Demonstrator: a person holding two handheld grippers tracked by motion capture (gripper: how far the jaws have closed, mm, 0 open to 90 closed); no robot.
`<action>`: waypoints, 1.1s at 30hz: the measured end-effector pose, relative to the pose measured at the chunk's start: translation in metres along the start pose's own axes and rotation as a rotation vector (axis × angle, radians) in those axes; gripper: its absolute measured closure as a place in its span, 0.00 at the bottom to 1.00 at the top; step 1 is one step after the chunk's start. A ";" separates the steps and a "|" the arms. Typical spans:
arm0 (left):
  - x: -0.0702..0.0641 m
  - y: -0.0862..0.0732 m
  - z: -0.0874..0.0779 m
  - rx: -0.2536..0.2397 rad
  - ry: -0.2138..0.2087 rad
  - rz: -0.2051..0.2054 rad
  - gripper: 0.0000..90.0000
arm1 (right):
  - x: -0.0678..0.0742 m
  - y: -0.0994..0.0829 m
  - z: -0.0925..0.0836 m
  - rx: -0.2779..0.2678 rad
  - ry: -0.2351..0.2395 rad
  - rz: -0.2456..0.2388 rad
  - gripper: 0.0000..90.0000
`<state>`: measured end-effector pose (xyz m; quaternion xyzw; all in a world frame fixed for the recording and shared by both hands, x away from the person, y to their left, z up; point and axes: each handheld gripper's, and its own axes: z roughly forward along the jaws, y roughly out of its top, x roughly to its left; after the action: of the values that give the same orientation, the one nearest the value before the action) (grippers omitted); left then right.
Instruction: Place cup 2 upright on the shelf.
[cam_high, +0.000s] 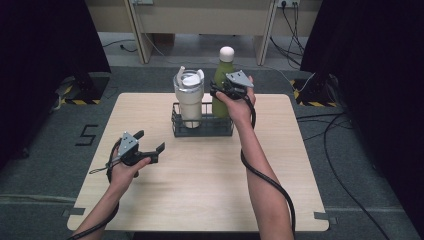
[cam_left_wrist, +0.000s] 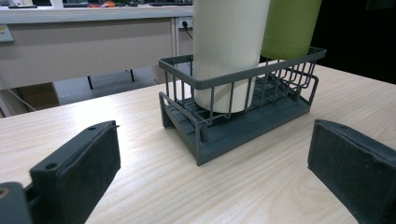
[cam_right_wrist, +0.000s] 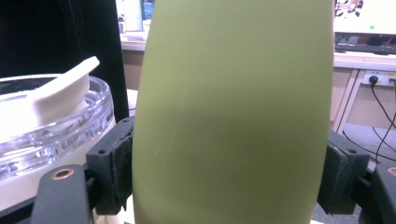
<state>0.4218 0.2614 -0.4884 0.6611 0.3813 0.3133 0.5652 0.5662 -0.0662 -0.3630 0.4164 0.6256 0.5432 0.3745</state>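
Note:
A green bottle (cam_high: 220, 85) with a white cap stands upright in the right half of a dark wire basket (cam_high: 202, 131) at the far middle of the table. My right gripper (cam_high: 220, 91) is shut on the green bottle (cam_right_wrist: 233, 112), its pads pressed against both sides of the body. A cream tumbler (cam_high: 189, 100) with a clear lid stands in the basket's left half; its lid (cam_right_wrist: 42, 116) sits just left of the bottle. My left gripper (cam_high: 150, 145) hovers open over the near left of the table, its pads (cam_left_wrist: 79, 172) wide apart and pointed at the basket (cam_left_wrist: 233, 93).
The light wooden table (cam_high: 200, 190) spreads bare in front of the basket. Black curtains flank both sides. Cables (cam_high: 340, 130) trail on the floor at right, and desk legs (cam_high: 140, 35) stand behind the table.

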 end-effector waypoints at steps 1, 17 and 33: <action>0.000 0.000 0.000 0.000 0.000 0.001 0.02 | 0.000 -0.001 0.000 0.003 -0.002 -0.001 0.25; -0.002 -0.001 0.000 0.005 -0.004 0.006 0.02 | -0.003 -0.016 0.004 0.043 -0.009 0.008 0.25; 0.002 -0.002 -0.001 0.007 0.003 0.002 0.02 | 0.002 -0.027 0.010 0.080 0.001 0.005 0.25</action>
<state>0.4211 0.2637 -0.4897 0.6629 0.3827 0.3136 0.5619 0.5719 -0.0622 -0.3907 0.4320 0.6459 0.5190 0.3560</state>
